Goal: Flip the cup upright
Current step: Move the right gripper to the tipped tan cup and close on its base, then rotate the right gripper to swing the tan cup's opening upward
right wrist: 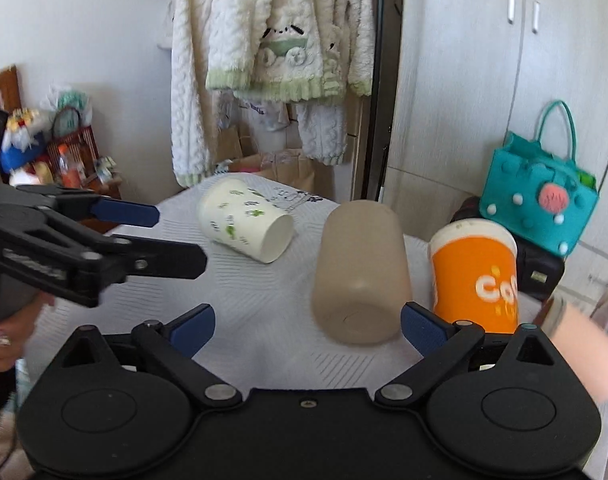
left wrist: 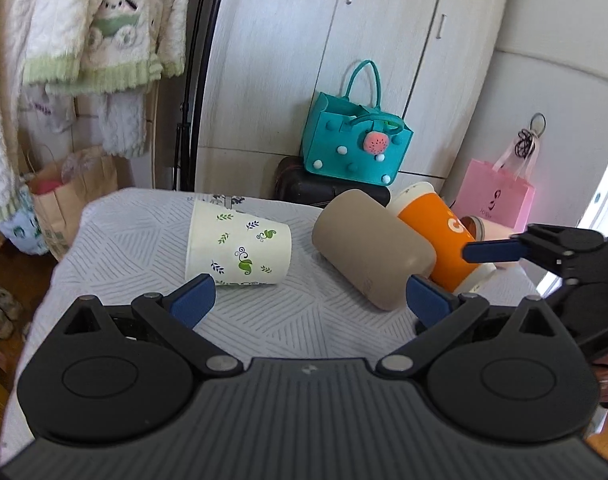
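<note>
Three cups lie on their sides on a small table with a grey patterned cloth point(left wrist: 144, 248). A white paper cup with green leaf prints point(left wrist: 238, 250) point(right wrist: 244, 220) lies at the left. A plain beige cup point(left wrist: 373, 250) point(right wrist: 359, 268) lies in the middle. An orange cup with a white rim point(left wrist: 435, 232) point(right wrist: 475, 268) lies at the right, beside the beige one. My left gripper point(left wrist: 309, 300) is open and empty, just short of the white and beige cups. My right gripper point(right wrist: 307, 322) is open and empty, with the beige cup's base near its right finger.
A teal felt handbag point(left wrist: 353, 140) sits on a dark case behind the table. A pink paper bag point(left wrist: 495, 196) stands at the right. White fleece clothes point(left wrist: 64, 32) hang at the left, with a brown paper bag point(left wrist: 70, 196) below. White wardrobe doors point(left wrist: 284, 60) stand behind.
</note>
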`<move>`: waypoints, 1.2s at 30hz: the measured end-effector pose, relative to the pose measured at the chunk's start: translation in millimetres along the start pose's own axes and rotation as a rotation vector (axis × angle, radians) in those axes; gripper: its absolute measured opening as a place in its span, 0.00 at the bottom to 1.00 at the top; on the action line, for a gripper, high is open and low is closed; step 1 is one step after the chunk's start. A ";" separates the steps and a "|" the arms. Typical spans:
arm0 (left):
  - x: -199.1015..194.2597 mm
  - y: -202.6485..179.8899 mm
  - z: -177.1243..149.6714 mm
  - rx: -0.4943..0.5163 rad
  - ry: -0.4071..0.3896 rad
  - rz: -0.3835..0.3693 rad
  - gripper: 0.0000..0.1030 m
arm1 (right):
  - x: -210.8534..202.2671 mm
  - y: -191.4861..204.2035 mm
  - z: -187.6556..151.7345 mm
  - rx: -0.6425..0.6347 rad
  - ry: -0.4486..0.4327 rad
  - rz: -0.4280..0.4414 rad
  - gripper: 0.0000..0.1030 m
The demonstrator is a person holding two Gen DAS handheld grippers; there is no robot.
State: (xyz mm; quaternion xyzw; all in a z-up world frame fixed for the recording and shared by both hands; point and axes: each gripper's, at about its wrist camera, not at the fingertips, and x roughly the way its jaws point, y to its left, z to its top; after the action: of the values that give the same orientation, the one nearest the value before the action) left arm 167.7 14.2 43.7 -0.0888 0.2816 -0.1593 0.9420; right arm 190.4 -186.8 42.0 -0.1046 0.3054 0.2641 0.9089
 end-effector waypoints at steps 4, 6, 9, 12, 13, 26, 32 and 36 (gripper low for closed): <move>15.6 8.9 3.6 -0.054 0.026 -0.020 1.00 | 22.7 -7.3 10.1 -0.038 0.025 -0.031 0.93; 20.4 13.2 5.2 -0.075 0.031 -0.025 1.00 | 32.6 -11.0 15.0 -0.059 0.038 -0.044 0.93; 26.1 17.5 6.6 -0.088 0.037 -0.022 1.00 | 44.6 -17.5 21.8 -0.069 0.060 -0.051 0.93; 32.4 21.0 7.9 -0.101 0.051 -0.025 1.00 | 57.9 -22.0 27.2 -0.074 0.088 -0.050 0.93; 35.2 21.4 8.4 -0.108 0.061 -0.030 1.00 | 62.4 -23.5 28.6 -0.072 0.097 -0.054 0.93; 45.0 25.2 4.5 -0.135 0.120 -0.059 1.00 | 73.5 -13.3 25.6 -0.106 0.110 -0.079 0.81; 34.1 22.6 1.3 -0.128 0.117 -0.061 1.00 | 57.0 -3.9 23.4 -0.105 0.086 -0.084 0.80; 26.7 19.4 -4.9 -0.133 0.129 -0.062 1.00 | 43.1 3.1 18.1 -0.103 0.080 -0.088 0.80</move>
State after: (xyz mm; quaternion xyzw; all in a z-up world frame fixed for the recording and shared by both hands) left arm 190.9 22.5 21.2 -0.1495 0.3489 -0.1749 0.9085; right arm 226.8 -159.8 30.0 -0.1751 0.3228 0.2351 0.8999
